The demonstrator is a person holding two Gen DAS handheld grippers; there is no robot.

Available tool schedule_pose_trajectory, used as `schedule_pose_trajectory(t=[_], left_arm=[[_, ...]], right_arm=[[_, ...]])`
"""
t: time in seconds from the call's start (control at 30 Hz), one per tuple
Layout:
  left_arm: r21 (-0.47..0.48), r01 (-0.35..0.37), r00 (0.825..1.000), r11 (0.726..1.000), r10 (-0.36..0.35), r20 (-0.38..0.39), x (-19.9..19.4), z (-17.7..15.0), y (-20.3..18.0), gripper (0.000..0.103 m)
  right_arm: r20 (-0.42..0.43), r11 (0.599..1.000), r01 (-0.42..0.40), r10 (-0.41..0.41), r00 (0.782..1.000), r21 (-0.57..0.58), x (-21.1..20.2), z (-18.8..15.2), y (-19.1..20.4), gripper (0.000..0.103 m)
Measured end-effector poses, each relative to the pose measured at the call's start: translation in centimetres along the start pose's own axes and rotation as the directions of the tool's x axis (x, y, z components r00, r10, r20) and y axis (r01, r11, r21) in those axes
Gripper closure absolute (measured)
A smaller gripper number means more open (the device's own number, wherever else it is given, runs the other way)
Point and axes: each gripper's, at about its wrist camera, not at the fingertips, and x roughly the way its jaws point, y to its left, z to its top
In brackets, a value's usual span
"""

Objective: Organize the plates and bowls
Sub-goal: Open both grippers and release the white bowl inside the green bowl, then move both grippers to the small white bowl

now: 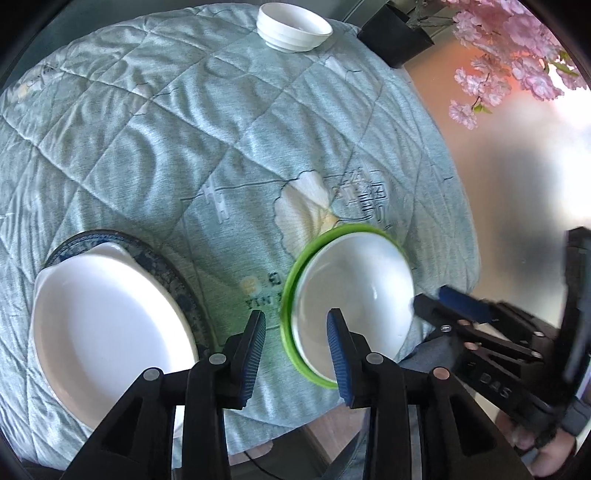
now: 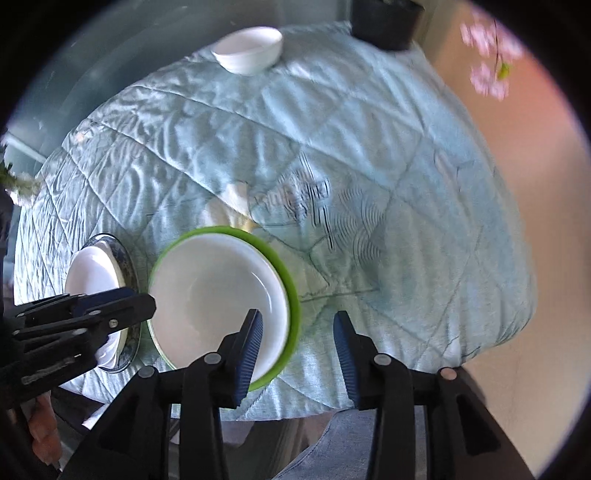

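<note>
Your left gripper [image 1: 296, 332] and right gripper [image 2: 298, 334] both stand partly parted, gripping nothing. The round white bowl with the lime-green rim [image 1: 349, 295] sits upright, mouth up (round, so no long axis), on the pale blue quilted cloth [image 1: 184, 147], between them, beside the white plate [image 1: 107, 325].

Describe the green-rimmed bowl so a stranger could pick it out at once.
Start at the quilted pale blue cloth covering the table. At its near edge, right of the white dish stacked on a blue patterned plate, sits the green-rimmed bowl. It is white inside, and its bright green rim sets it apart from the plain white bowl at the far edge.
</note>
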Motion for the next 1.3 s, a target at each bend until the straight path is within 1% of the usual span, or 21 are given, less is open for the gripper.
schedule_pose_trajectory(t=[0.07, 0.13, 0.23, 0.37, 0.43, 0.6, 0.67, 0.73, 0.8, 0.87, 0.9, 0.93, 0.97, 1.0, 1.03, 1.07, 1.1, 1.13, 1.17, 1.23, 1.3], left_arm=[[-0.001, 0.020, 1.000, 1.000, -0.020, -0.012, 0.4, 0.3, -0.1, 0.070], [-0.007, 0.022, 0.999, 1.000, -0.022, -0.028, 1.0, 0.6, -0.1, 0.070], [-0.018, 0.030, 0.999, 0.999, -0.030, -0.042, 1.8, 0.7, 0.0, 0.072], [-0.028, 0.053, 0.998, 0.998, -0.055, -0.044, 2.3, 0.8, 0.3, 0.073], [-0.027, 0.052, 0.998, 0.998, -0.053, -0.045, 2.4, 0.9, 0.4, 0.075], [-0.020, 0.025, 0.999, 0.999, -0.026, -0.037, 2.2, 0.9, 0.8, 0.075], [-0.024, 0.034, 0.999, 0.999, -0.034, -0.037, 2.1, 1.0, 1.0, 0.075], [-0.019, 0.042, 0.998, 0.999, -0.043, -0.034, 1.9, 1.0, 1.1, 0.075], [-0.005, 0.032, 0.999, 0.999, -0.032, -0.025, 1.2, 1.0, 1.2, 0.075], [0.010, -0.002, 0.999, 1.000, 0.002, 0.033, -0.9, 1.6, 1.4, 0.075], [0.018, -0.018, 0.997, 1.000, 0.017, 0.070, -1.9, 1.8, 1.5, 0.071], [0.039, -0.051, 0.989, 0.998, 0.045, 0.140, -3.8, 2.3, 1.6, 0.067], [0.046, -0.080, 0.978, 0.996, 0.070, 0.194, -5.4, 2.8, 1.7, 0.051], [0.042, -0.104, 0.969, 0.994, 0.092, 0.231, -6.5, 3.2, 1.9, 0.023], [0.018, -0.150, 0.944, 0.989, 0.138, 0.299, -8.4, 3.9, 2.3, 0.010], [0.004, -0.168, 0.921, 0.986, 0.156, 0.356, -9.8, 4.5, 2.6, 0.000], [0.005, -0.174, 0.904, 0.985, 0.158, 0.397, -10.9, 5.2, 2.9, 0.001], [0.008, -0.182, 0.896, 0.983, 0.162, 0.414, -11.6, 5.9, 3.1, 0.001], [0.003, -0.192, 0.892, 0.981, 0.173, 0.418, -12.0, 6.8, 3.4, 0.001], [-0.007, -0.192, 0.891, 0.981, 0.178, 0.418, -12.3, 8.7, 4.1, 0.001], [0.006, -0.178, 0.898, 0.984, 0.160, 0.411, -12.3, 10.6, 4.6, 0.001]], right_arm=[[-0.019, 0.999, -0.031, 0.031, 0.999, 0.012, 0.7, -0.1, -0.2, 0.069], [-0.037, 0.997, -0.081, 0.081, 0.996, 0.008, 1.6, -0.1, 0.1, 0.078], [-0.037, 0.998, -0.066, 0.065, 0.997, -0.011, 1.9, -0.1, 0.8, 0.079], [-0.034, 0.997, -0.076, 0.076, 0.997, -0.004, 2.0, 0.3, 0.6, 0.079], [-0.034, 0.998, -0.069, 0.069, 0.997, -0.006, 2.1, 0.4, 0.7, 0.079], [-0.024, 0.997, -0.075, 0.075, 0.997, -0.013, 2.0, 0.8, 1.2, 0.079], [-0.021, 0.997, -0.078, 0.078, 0.997, -0.021, 2.0, 1.0, 1.4, 0.079], [-0.020, 0.996, -0.083, 0.083, 0.996, -0.021, 2.1, 1.1, 1.4, 0.077], [-0.018, 0.993, -0.115, 0.115, 0.993, -0.007, 2.3, 1.2, 1.0, 0.076], [0.006, 0.990, -0.139, 0.139, 0.990, -0.004, 1.9, 1.5, 0.3, 0.062], [0.041, 0.991, -0.133, 0.133, 0.990, -0.005, 1.1, 1.7, -0.4, 0.042], [0.074, 0.991, -0.132, 0.131, 0.989, -0.002, 0.4, 2.0, -0.9, 0.019], [0.105, 0.992, -0.128, 0.127, 0.986, 0.001, -0.5, 2.4, -1.5, 0.013], [0.153, 0.992, -0.127, 0.124, 0.980, 0.006, -1.8, 3.1, -2.2, 0.011], [0.183, 0.993, -0.122, 0.119, 0.976, 0.004, -2.7, 3.7, -2.5, 0.010], [0.221, 0.994, -0.112, 0.110, 0.969, -0.001, -3.8, 4.6, -2.7, 0.008], [0.246, 0.994, -0.109, 0.106, 0.963, -0.004, -4.4, 5.4, -2.8, 0.004], [0.263, 0.993, -0.118, 0.114, 0.958, -0.003, -4.8, 6.4, -2.9, 0.000], [0.267, 0.991, -0.133, 0.127, 0.955, 0.004, -4.8, 7.2, -3.0, 0.000], [0.245, 0.982, -0.186, 0.172, 0.954, 0.033, -4.0, 9.5, -3.1, 0.000], [0.223, 0.976, -0.210, 0.195, 0.955, 0.049, -2.8, 11.4, -2.7, 0.000]])
